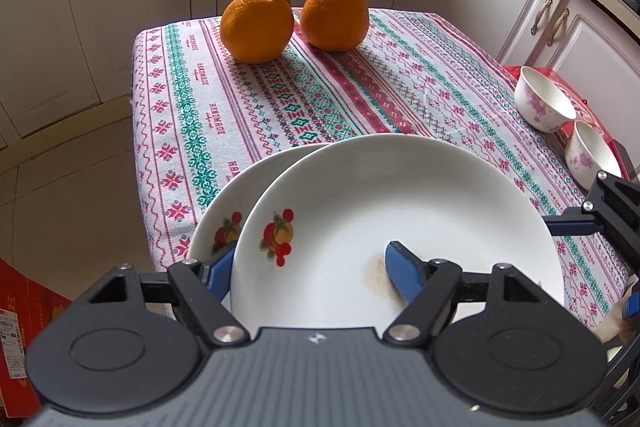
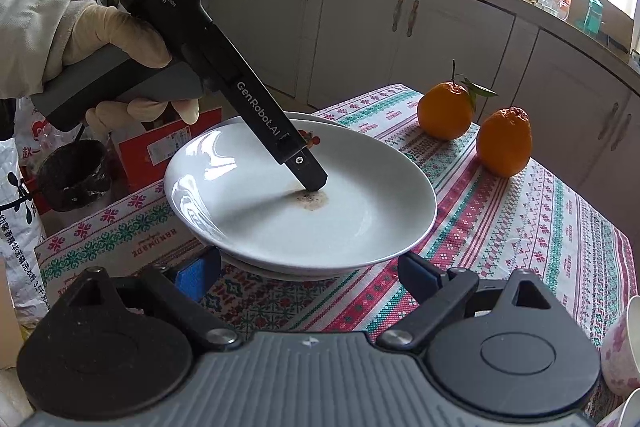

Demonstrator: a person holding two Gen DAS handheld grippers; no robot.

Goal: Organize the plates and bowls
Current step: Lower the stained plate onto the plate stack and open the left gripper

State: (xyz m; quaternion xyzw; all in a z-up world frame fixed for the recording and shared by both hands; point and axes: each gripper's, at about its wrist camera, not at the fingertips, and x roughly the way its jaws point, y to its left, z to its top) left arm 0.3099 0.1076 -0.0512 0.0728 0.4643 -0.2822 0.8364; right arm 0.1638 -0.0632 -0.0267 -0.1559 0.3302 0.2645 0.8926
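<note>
Two white plates with a fruit print overlap on the patterned tablecloth. The upper plate (image 1: 380,207) (image 2: 280,219) lies tilted over the lower plate (image 1: 218,207) (image 2: 320,121) and has a brown stain in its well. My left gripper (image 1: 308,269) is shut on the upper plate's near rim, one blue finger (image 1: 400,273) inside the well and the other outside the rim. In the right wrist view a gloved hand (image 2: 112,43) holds it. My right gripper (image 2: 308,277) stands open just short of the plates, holding nothing. Two white bowls with pink flowers (image 1: 544,99) (image 1: 592,155) stand at the table's right edge.
Two oranges (image 1: 256,25) (image 1: 334,15) sit at the table's far end. The small table (image 1: 420,75) is ringed by white cabinets (image 1: 100,7). A red box (image 2: 160,143), a dark pot (image 2: 74,175) and bags stand on the floor to the left in the right wrist view.
</note>
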